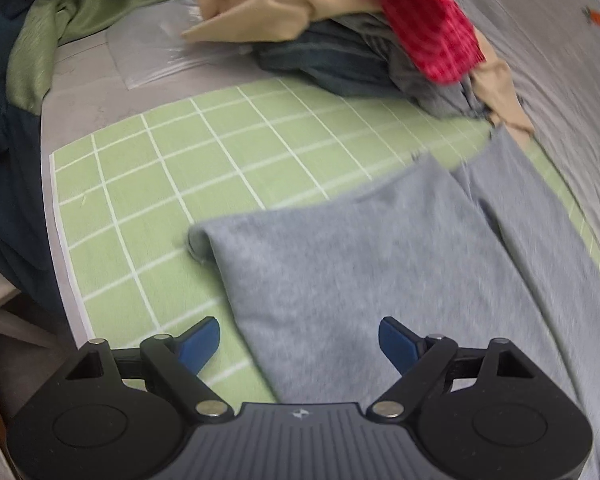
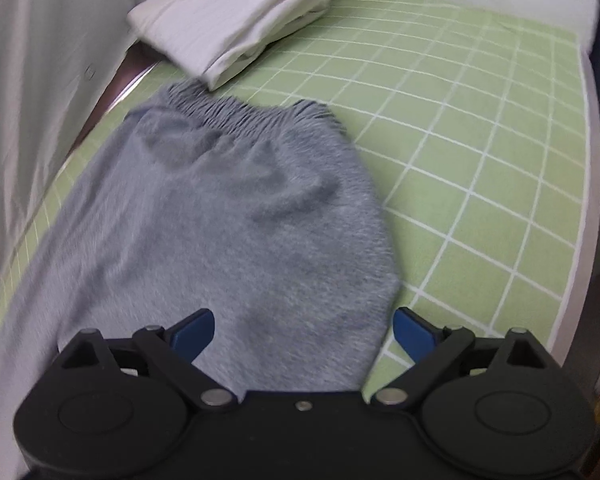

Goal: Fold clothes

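Grey trousers lie flat on a green checked mat. The left wrist view shows the leg ends, with one hem near the mat's middle. Above the leg's near edge my left gripper stands open, its blue pads clear of the cloth. In the right wrist view the grey trousers show their gathered waistband at the far end. My right gripper hovers open over the seat part, nothing pinched between its pads.
A heap of clothes, beige, red and dark grey, lies at the mat's far edge, with a green garment and a clear plastic bag to its left. A folded white cloth sits beyond the waistband. A pale curtain hangs at left.
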Available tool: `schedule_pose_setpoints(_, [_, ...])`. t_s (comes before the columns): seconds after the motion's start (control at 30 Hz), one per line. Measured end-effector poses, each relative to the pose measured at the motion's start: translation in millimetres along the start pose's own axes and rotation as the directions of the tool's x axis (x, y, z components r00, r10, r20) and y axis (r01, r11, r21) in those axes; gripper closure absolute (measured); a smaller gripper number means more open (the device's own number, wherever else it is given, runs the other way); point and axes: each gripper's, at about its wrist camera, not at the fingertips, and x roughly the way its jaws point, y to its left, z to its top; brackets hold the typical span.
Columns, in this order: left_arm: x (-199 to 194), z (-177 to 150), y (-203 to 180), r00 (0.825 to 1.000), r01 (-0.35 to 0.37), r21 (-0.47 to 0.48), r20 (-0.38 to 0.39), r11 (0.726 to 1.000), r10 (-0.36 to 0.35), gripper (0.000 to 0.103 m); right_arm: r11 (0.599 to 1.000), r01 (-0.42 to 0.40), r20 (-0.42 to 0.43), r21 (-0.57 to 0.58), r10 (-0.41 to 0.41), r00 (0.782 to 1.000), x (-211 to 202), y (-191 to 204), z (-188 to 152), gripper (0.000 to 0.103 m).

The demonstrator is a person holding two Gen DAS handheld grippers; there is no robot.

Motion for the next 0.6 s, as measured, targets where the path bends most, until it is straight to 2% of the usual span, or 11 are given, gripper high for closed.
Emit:
schedule_pose_setpoints(0.03, [0,2,1,1.0,0.0,-0.018,0.007,1.0,0.001,0.023,1.0,0.0,0.005,0.03,0.0,1.0,-1,-2,1,0.012])
schedule_pose_setpoints(0.07, [0,4,3,1.0,-0.002,-0.035,0.013,0.999,0.002,0.029,0.999,-0.002,0.009,0.047,0.001,1.0,-2,-4,2,0.014])
schedule_pose_setpoints(0.17, [0,9,8,1.0,-0.01,-0.081,0.028,0.997,0.012,0.04,0.998,-0.003,0.018,0.056,0.002,1.0,-4,-7,6,0.028])
schedule_pose_setpoints(0.23, [1,12,10,0.999,-0.021,-0.101,0.034,0.995,0.025,0.055,0.999,0.002,0.021,0.042,-0.003,1.0,-3,-8,10,0.056])
schedule_pose_setpoints(0.27, [2,13,11,0.999,-0.02,-0.112,0.032,0.993,0.024,0.074,0.999,-0.004,0.018,0.038,0.004,1.0,-3,-9,11,0.063])
schedule_pose_setpoints(0.3, [3,14,13,0.999,-0.014,-0.126,0.026,0.992,0.018,0.094,0.999,-0.023,0.014,0.037,0.022,1.0,-1,-11,13,0.079])
schedule_pose_setpoints(0.33, [5,15,16,1.0,-0.005,-0.143,0.02,0.99,0.008,0.099,0.998,-0.042,0.013,0.039,0.042,0.999,0,-13,13,0.093])
schedule_pose_setpoints(0.47, [4,17,23,1.0,-0.008,-0.177,0.02,0.984,0.012,0.101,0.995,-0.095,0.027,-0.014,0.095,0.995,-4,-16,10,0.1])
schedule_pose_setpoints(0.6, [-4,13,33,0.999,-0.037,-0.155,0.028,0.987,0.042,0.101,0.995,-0.079,0.063,-0.06,0.083,0.995,-20,-27,2,0.101])
